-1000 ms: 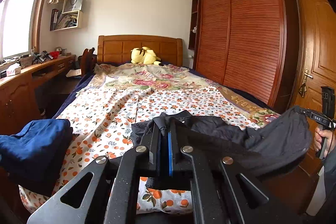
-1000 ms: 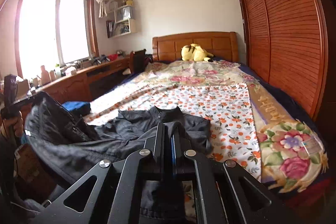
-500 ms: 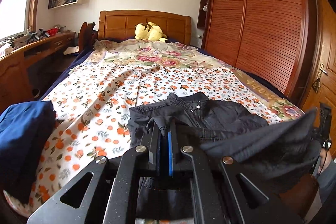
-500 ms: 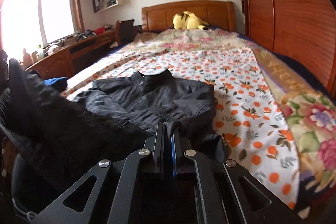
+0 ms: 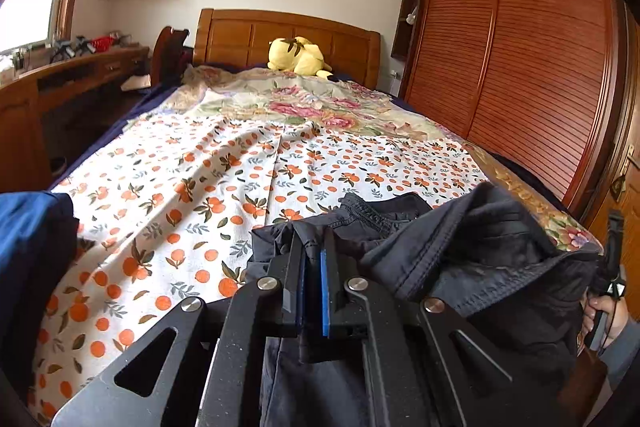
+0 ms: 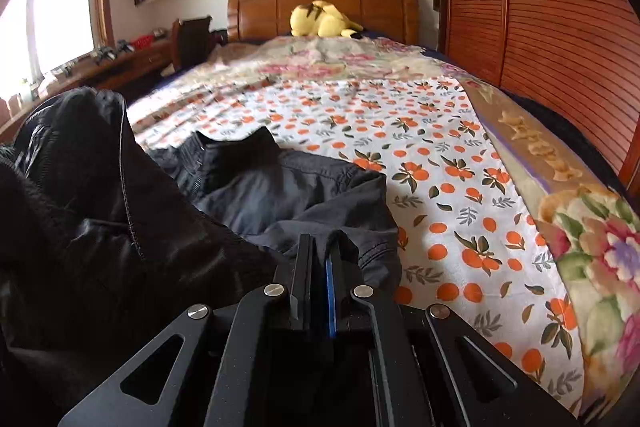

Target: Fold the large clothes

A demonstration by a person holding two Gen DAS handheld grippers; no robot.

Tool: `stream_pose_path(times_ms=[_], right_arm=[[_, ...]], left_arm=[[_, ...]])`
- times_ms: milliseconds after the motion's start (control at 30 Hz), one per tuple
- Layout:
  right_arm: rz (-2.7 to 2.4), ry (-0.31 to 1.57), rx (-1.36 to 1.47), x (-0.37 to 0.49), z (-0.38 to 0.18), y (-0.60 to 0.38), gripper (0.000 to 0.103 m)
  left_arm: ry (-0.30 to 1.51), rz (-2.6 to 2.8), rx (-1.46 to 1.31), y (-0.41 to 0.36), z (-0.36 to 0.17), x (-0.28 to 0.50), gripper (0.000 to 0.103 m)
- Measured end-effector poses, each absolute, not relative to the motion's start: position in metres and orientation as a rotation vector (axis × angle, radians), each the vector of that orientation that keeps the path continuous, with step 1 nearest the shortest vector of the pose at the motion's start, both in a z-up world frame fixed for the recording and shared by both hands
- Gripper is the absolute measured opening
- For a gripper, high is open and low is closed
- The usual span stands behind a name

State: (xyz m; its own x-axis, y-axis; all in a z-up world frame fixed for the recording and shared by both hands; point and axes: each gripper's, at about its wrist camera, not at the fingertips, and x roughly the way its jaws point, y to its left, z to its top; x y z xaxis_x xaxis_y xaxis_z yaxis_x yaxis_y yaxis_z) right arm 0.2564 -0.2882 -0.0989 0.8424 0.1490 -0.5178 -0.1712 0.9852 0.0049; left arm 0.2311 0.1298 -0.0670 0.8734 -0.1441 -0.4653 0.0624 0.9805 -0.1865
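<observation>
My left gripper (image 5: pixel 311 251) was clamped on the near hem of the dark jacket (image 5: pixel 472 259), and my right gripper (image 6: pixel 323 253) was pinched shut on another fold of it. The jacket lay bunched on the near end of the bed (image 6: pixel 460 155), collar toward the yellow toy (image 6: pixel 320 21).

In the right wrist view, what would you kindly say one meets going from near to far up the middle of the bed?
Right tongs → black jacket → orange-print sheet → floral quilt → yellow plush → headboard.
</observation>
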Motion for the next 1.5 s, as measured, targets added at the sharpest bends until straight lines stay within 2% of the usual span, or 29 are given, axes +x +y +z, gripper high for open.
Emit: stream_pose_path(times_ms=[367, 933, 1033, 1100, 1367, 1433, 1500], right_arm=[[0.125, 0.557, -0.145, 0.316, -0.082, -0.255, 0.004], [0.126, 0.575, -0.194, 0.354, -0.071, -0.242, 0.004], [0.116, 0.559, -0.199, 0.37, -0.062, -0.239, 0.004], [0.101, 0.538, -0.212, 0.383, -0.056, -0.236, 0.004], [-0.013, 0.491, -0.225, 0.447, -0.05, -0.23, 0.004], [-0.064, 0.513, -0.185, 0.464, -0.055, -0.235, 0.004], [-0.094, 0.573, -0.137, 0.482, -0.062, -0.239, 0.004]], left_arm=[[0.52, -0.084, -0.144, 0.134, -0.07, 0.24, 0.006], [0.543, -0.08, -0.143, 0.142, -0.069, 0.24, 0.007], [0.541, -0.085, -0.158, 0.146, -0.067, 0.238, 0.021], [0.532, -0.084, -0.166, 0.149, -0.067, 0.237, 0.04], [0.553, -0.102, -0.176, 0.155, -0.074, 0.243, 0.041], [0.554, -0.109, -0.182, 0.155, -0.076, 0.245, 0.051], [0.549, -0.122, -0.195, 0.155, -0.077, 0.246, 0.074]])
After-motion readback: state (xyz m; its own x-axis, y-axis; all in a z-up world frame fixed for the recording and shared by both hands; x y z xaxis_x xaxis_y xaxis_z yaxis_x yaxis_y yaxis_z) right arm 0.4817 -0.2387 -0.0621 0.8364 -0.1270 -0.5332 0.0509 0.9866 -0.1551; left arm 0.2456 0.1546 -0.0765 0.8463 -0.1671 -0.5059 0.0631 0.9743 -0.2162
